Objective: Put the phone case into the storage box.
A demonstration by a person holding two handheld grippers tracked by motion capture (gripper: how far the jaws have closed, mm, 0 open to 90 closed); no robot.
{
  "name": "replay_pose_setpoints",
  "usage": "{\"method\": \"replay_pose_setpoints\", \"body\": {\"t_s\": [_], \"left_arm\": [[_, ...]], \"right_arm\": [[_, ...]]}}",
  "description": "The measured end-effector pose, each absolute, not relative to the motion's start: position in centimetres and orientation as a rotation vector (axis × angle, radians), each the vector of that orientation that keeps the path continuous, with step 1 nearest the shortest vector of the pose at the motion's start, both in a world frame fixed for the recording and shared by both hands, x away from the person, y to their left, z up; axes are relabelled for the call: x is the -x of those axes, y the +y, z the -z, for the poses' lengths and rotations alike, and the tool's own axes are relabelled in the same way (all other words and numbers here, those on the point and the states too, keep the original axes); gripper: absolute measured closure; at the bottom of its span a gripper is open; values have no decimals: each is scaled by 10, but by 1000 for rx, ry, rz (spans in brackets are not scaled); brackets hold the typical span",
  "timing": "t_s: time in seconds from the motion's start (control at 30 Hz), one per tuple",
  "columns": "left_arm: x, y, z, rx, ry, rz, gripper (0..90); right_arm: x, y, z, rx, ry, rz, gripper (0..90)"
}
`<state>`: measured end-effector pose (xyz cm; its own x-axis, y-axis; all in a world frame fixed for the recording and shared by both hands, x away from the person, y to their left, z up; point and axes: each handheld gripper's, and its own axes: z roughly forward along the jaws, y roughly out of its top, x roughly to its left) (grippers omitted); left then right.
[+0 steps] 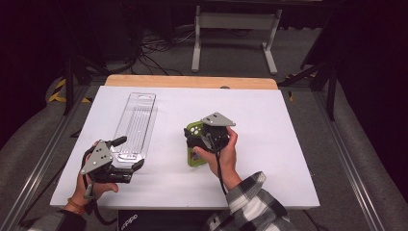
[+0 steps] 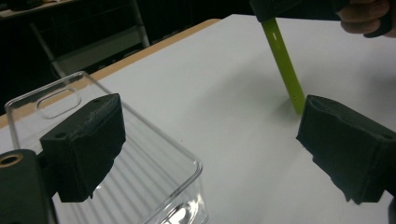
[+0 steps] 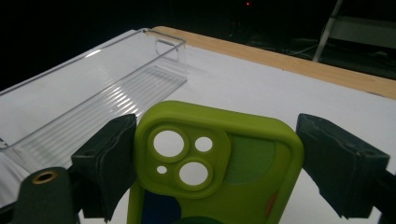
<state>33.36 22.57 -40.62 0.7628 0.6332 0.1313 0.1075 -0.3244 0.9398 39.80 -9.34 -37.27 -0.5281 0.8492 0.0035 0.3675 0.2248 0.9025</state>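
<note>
Phone case point(image 3: 215, 163) stands tilted, camera end up, between the right gripper's point(image 1: 204, 139) parted fingers.

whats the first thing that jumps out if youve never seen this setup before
The bright green phone case stands out, raised on edge near the middle of the white table between the right gripper's jaws. Left of it lies a long clear plastic tray, with the left gripper open at its near end.
</note>
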Motion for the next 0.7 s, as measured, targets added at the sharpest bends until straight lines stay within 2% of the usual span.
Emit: {"method": "replay_pose_setpoints", "body": {"t_s": [0.7], "left_arm": [[-346,172,398,-1867,491,-483,89]], "right_arm": [[-382,-88,361,-1015,1994,-1338,158]]}}
